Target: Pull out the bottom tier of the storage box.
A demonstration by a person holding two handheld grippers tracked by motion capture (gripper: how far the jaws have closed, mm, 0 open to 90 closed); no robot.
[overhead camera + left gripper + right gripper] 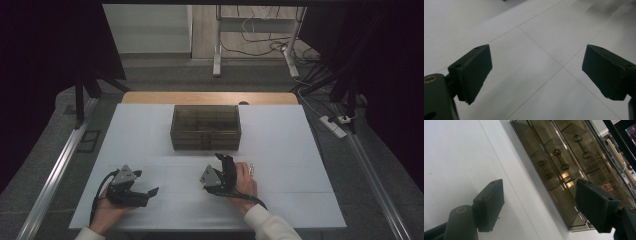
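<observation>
Two tools open, empty. Right tool point(223, 159) nearer, pointing toward smoked drawer box point(205, 127) just ahead, long axis crosswise on tabletop point(280, 140); left tool point(145, 189) idles aside.

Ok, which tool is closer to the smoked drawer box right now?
The right tool. It sits just in front of the drawer box, pointing at its front. The left tool is farther back near the table's front-left, aimed sideways.

The right gripper point(539, 205) has its jaws wide apart over the white counter point(461, 157), near a brown see-through box point(559, 170) with little handles.
</observation>
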